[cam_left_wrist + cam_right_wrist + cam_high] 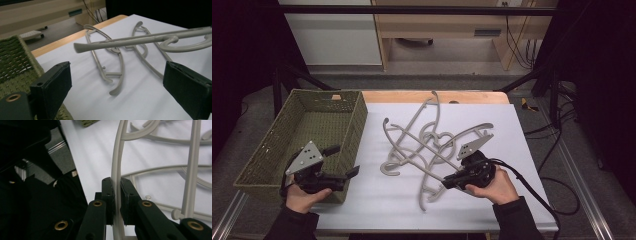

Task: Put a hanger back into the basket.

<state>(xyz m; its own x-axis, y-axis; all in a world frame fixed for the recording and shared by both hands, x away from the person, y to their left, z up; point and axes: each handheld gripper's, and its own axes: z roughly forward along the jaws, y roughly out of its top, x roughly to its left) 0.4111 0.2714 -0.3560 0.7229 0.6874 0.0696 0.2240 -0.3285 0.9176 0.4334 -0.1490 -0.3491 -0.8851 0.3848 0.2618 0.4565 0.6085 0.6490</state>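
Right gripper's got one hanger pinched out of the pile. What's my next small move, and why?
Probably lift the right gripper slightly, then carry toward the basket: its jaws clamp the hanger, whose far end already hangs above the pile.

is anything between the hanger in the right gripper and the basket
Yes. The held hanger in the right gripper crosses the other hangers piled toward the green woven basket, and the open left gripper hovers by the basket's near wall.
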